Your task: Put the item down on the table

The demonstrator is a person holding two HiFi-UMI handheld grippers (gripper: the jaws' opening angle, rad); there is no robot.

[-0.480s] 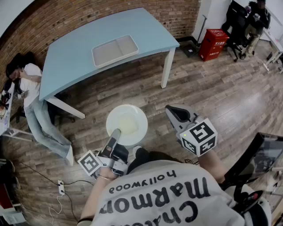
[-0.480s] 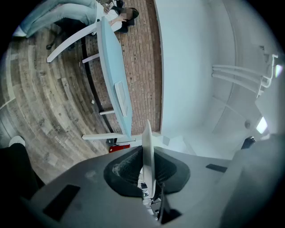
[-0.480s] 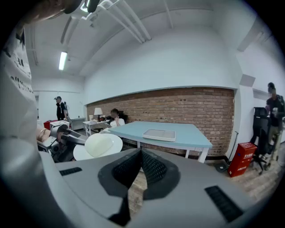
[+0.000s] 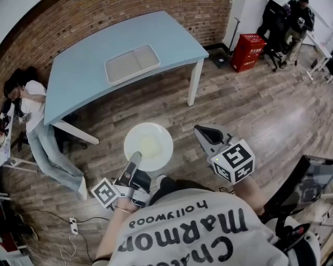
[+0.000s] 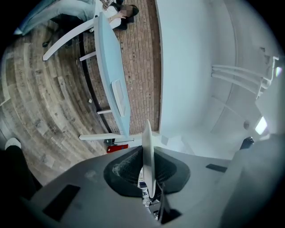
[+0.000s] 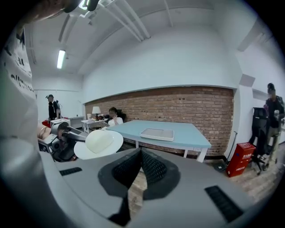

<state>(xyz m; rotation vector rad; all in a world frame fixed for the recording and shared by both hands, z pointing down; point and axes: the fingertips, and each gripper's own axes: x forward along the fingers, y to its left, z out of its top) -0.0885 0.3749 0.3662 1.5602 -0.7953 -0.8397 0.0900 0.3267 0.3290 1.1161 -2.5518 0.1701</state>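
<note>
Left gripper was clamped on the near rim of a white plate; in the left gripper view the plate showed edge-on, pinched between the two jaws. The plate was held roughly level in the air over the wooden floor, in front of the person's torso and well short of the table, not resting on anything. It had a wide rim with a shallow well in the middle. Right gripper was to the right of the plate, apart from it, with its jaws pressed together and nothing between them; its marker cube faced up toward the head camera. The light blue table stood at the far side against a brick wall, with a pale rectangular tray lying flat near its middle. A red box sat on the floor to the far right, beyond the table's white leg. A seated person was at the far left beside the table, and another person was at the far right corner. The wearer's white printed shirt filled the near edge of the head view.
</note>
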